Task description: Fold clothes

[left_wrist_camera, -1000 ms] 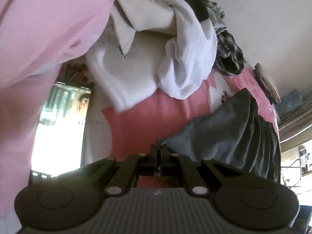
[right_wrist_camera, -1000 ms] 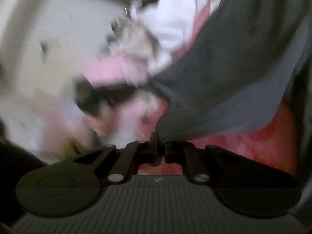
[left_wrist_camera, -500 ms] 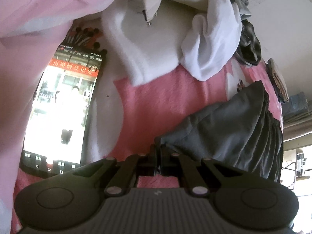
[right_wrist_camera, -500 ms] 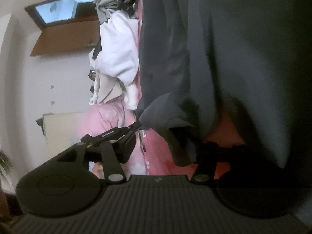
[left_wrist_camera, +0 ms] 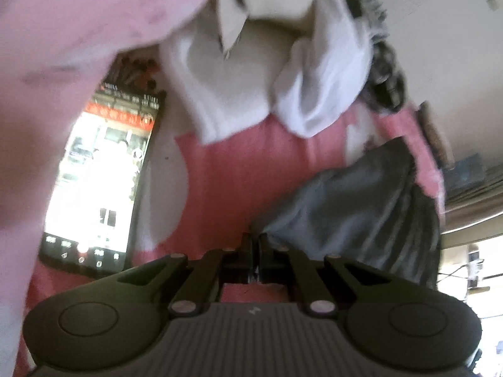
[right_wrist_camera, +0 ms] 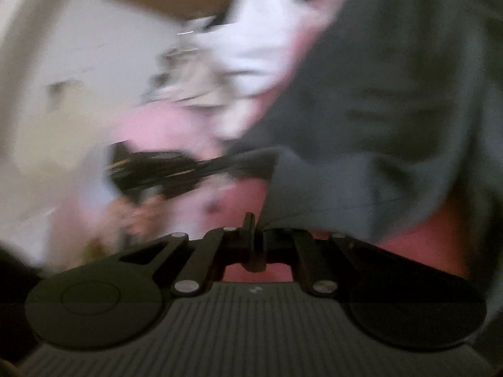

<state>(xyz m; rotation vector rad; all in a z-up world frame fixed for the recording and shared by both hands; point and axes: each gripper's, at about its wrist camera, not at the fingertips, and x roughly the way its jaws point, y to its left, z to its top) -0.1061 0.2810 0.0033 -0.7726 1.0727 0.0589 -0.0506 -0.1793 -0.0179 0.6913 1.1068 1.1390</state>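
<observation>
The left tongs (left_wrist_camera: 254,245) are pressed together on a corner of the grey garment (left_wrist_camera: 361,216) — the cloth fans away to the right over the pink bedspread (left_wrist_camera: 245,182). The right tongs (right_wrist_camera: 256,229), having just snapped closed, pinch another edge of the grey garment (right_wrist_camera: 393,100), which hangs blurred above them. A lit phone (left_wrist_camera: 100,182) lies on the bed's left side, beside white clothes (left_wrist_camera: 261,72) — heaped further back.
</observation>
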